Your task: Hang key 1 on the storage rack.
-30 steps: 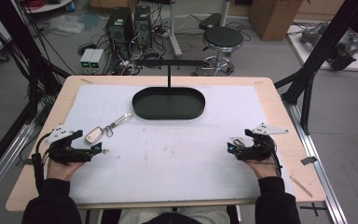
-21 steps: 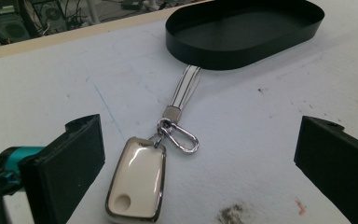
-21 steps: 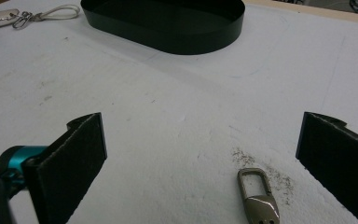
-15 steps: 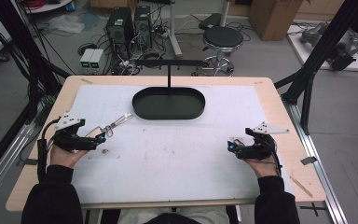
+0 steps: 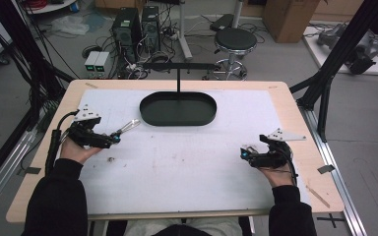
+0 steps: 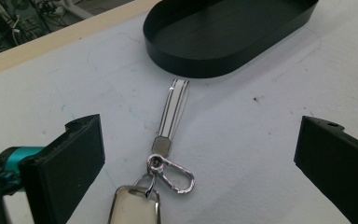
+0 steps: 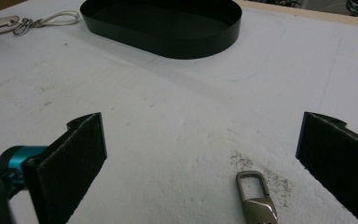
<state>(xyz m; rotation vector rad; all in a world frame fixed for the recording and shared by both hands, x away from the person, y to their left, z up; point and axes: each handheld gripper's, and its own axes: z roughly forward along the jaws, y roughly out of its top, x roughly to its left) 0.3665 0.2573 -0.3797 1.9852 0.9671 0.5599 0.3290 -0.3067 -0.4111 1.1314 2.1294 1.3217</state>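
A keychain lies on the white table left of the black oval tray point(image 5: 177, 109). In the left gripper view its white strap point(image 6: 175, 109) points at the tray point(image 6: 228, 39), with a silver clip point(image 6: 173, 173) and a metal fob point(image 6: 133, 205) nearer me. My left gripper point(image 6: 200, 140) point(image 5: 113, 140) is open, its jaws wide on either side of the clip and fob without touching them. My right gripper point(image 7: 200, 135) point(image 5: 243, 154) is open over a small metal clasp point(image 7: 256, 198) that lies low between its jaws. The keychain point(image 7: 28, 21) also shows far off in that view.
A black T-shaped stand point(image 5: 178, 66) rises behind the tray. The tray point(image 7: 163, 25) is empty. The white mat point(image 5: 187, 162) covers a wooden table point(image 5: 285, 98). A dark smudge point(image 5: 110, 159) marks the mat near my left hand.
My left gripper has moved forward and to the right, up to the keychain, and now straddles its fob end. The right gripper has stayed in place.
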